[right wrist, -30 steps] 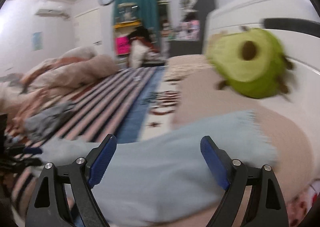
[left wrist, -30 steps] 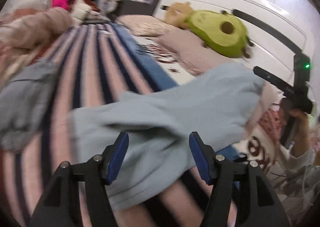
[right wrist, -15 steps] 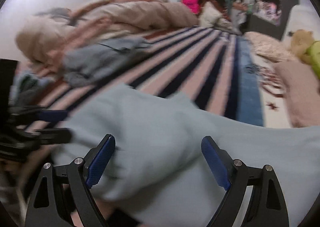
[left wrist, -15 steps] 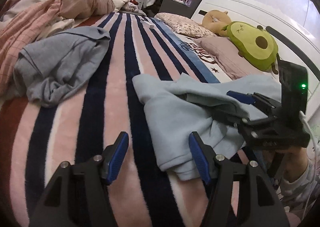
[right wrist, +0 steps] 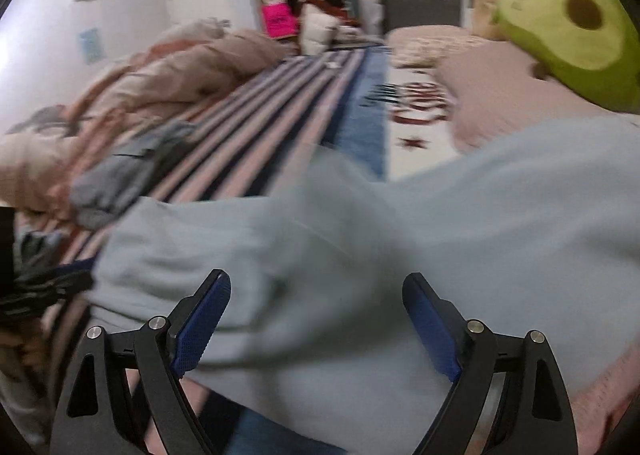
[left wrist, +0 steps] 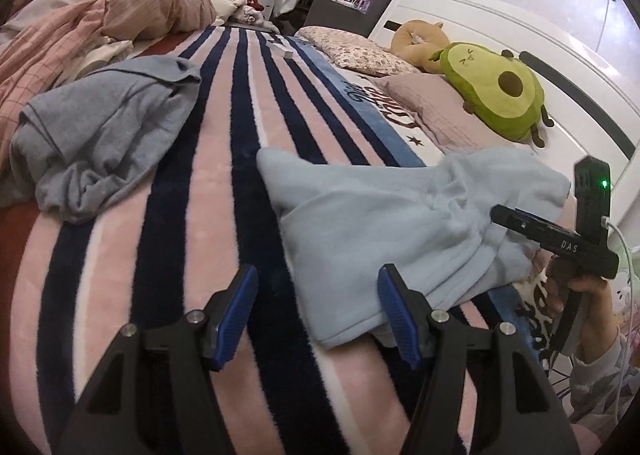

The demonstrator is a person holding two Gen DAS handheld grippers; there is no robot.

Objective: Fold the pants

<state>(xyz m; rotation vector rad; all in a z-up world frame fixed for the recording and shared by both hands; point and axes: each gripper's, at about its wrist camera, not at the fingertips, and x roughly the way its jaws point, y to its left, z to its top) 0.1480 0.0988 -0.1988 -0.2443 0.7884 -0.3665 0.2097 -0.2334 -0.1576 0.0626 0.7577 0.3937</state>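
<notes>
The light blue pants (left wrist: 380, 223) lie crumpled on the striped blanket (left wrist: 224, 159), one end reaching toward the pillows. My left gripper (left wrist: 316, 311) is open just in front of their near hem, which lies by its right finger (left wrist: 396, 319); no pad presses on cloth. A hand holds my right gripper (left wrist: 498, 217) over the pants' right end. In the blurred right wrist view the pants (right wrist: 360, 247) fill the lower picture, and my right gripper (right wrist: 318, 329) stands wide open above them. The left gripper (right wrist: 40, 291) shows dark at that view's left edge.
A grey garment (left wrist: 100, 135) lies bunched on the blanket's left side, with a heap of pink bedding (left wrist: 80, 27) behind it. Pillows (left wrist: 440, 111) and an avocado plush (left wrist: 496, 95) rest against the white headboard (left wrist: 480, 23) on the right.
The pants, spread and lifted close before both cameras a second ago, now lie in a crumpled heap on the blanket. Both grippers have sunk; the right one swung back toward the headboard.
</notes>
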